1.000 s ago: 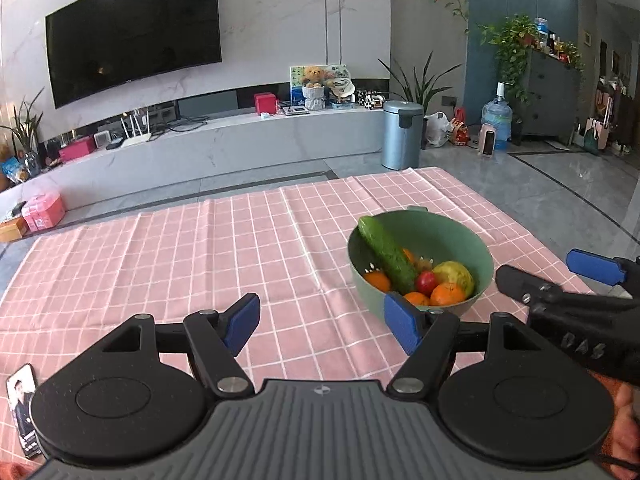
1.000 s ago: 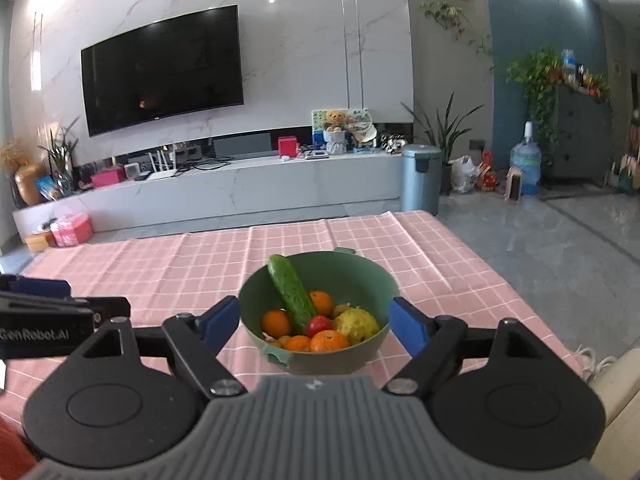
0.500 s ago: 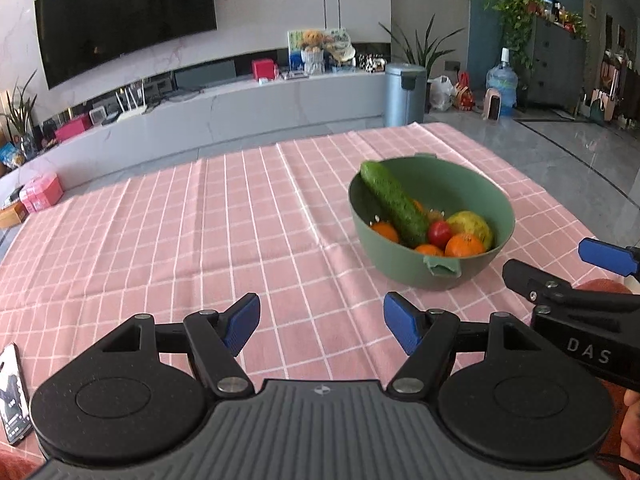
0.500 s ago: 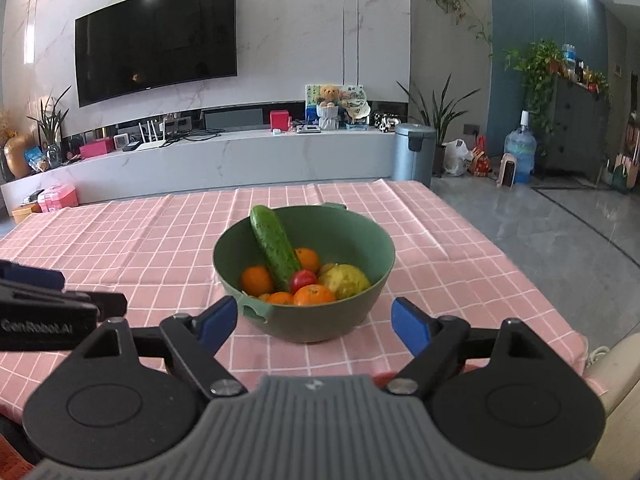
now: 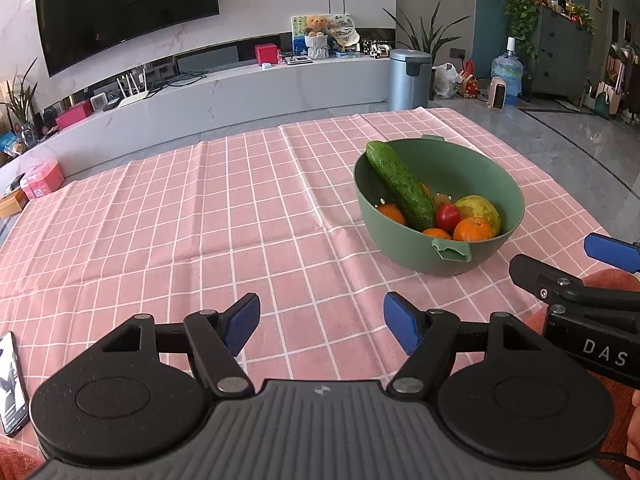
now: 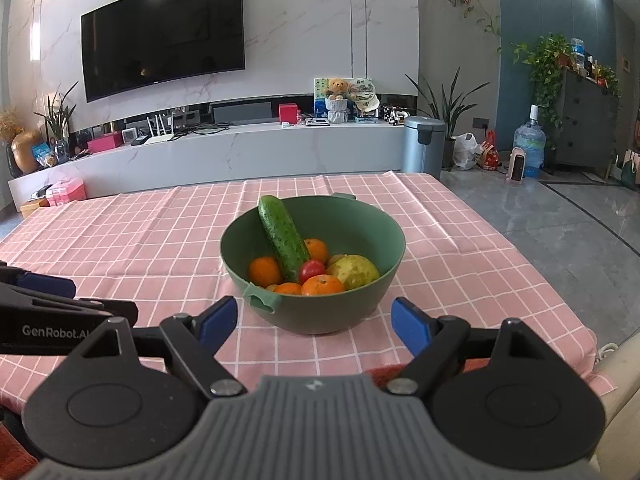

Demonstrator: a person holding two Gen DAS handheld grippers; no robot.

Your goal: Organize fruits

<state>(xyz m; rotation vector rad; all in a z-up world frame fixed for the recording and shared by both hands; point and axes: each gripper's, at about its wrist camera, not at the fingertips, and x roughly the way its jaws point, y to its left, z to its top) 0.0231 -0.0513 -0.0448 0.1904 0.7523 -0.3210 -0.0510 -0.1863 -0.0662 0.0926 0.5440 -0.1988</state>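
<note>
Since the earlier frames both grippers had come lower toward the table, so that the wall television sat higher in each view and the checked cloth filled more of the picture; the bowl itself had not moved.

The left gripper (image 5: 322, 328) stood released, its blue pads wide apart over bare pink cloth with nothing between them. The right gripper (image 6: 314, 326) was also released, its two pads on either side of the near wall of the green bowl (image 6: 372, 224) as seen from its camera, but apart from it and not touching. In the left wrist view the right gripper (image 5: 560, 264) came in from the right edge, near the bowl's small handle tab (image 5: 452, 250).

The bowl stood upright on the pink checked tablecloth (image 5: 200, 220), toward the right side of the table. Inside it a cucumber (image 6: 283, 236) leaned tilted, its upper end resting on the left rim. Around its lower end lay several oranges (image 6: 322, 285), a small red tomato (image 6: 312, 269) touching the cucumber, and a yellow-green fruit (image 6: 358, 271) on the right; what kind of fruit this was could not be told.

At the left edge of the table a phone (image 5: 10, 384) lay flat on the cloth. Behind the table were a long white media console (image 6: 240, 148), the television (image 6: 160, 32), and a grey pedal bin (image 6: 423, 144) on the floor.
</note>
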